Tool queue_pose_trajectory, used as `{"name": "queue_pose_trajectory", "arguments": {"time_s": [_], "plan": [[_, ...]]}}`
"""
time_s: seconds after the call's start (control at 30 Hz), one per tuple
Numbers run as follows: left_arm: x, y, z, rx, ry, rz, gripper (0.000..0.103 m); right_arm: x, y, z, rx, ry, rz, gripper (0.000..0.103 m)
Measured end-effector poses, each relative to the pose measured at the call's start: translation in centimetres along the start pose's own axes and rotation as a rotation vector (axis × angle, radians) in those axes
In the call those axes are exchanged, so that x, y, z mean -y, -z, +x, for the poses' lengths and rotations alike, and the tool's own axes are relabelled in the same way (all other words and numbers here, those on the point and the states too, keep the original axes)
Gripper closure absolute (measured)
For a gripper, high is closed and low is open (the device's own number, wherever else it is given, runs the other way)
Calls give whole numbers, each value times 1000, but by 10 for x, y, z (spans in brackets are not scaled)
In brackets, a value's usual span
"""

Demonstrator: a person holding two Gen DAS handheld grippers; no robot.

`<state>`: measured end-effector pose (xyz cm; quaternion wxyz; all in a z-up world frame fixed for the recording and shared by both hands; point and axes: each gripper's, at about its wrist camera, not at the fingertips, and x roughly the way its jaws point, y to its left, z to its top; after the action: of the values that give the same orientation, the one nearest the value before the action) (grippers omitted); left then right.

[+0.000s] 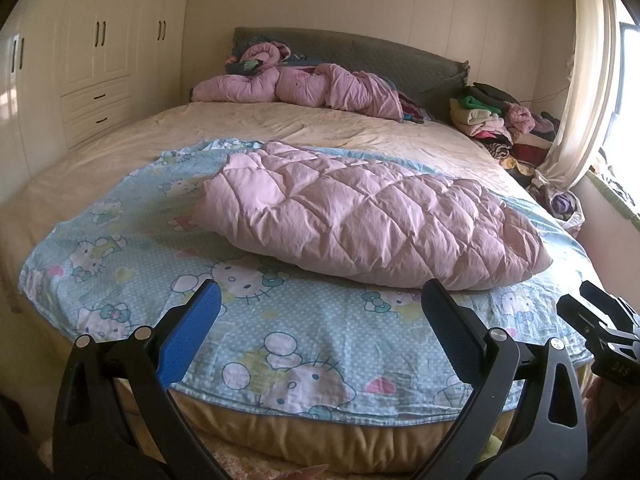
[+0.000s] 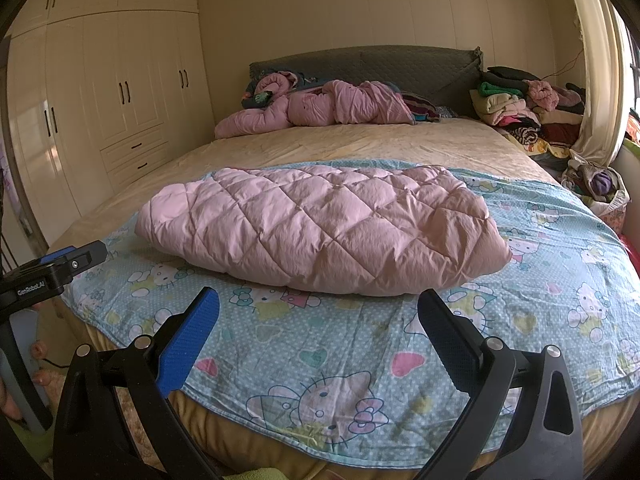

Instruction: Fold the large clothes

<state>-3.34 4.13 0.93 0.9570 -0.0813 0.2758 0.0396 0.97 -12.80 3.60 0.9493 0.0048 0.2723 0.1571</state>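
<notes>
Both tools, left (image 1: 320,312) and right (image 2: 318,312), wide open and empty, short of the pink quilted garment (image 2: 320,228) on the blue sheet's (image 2: 520,320) near edge.

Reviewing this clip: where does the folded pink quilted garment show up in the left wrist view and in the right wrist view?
Left wrist view: the pink quilted garment lies right of centre, on the blue cartoon sheet.
Right wrist view: the pink quilted garment lies at centre, on the same sheet.
Shared landmark: the grey headboard, behind the crumpled pink bedding.
</notes>
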Motion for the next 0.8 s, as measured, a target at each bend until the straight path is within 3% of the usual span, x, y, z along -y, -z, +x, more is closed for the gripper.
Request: {"name": "queue_pose_trajectory", "arguments": {"time_s": [0.8], "plan": [[-13, 4, 3, -23, -24, -19, 9, 2, 4, 3, -14, 36, 12, 4]]}}
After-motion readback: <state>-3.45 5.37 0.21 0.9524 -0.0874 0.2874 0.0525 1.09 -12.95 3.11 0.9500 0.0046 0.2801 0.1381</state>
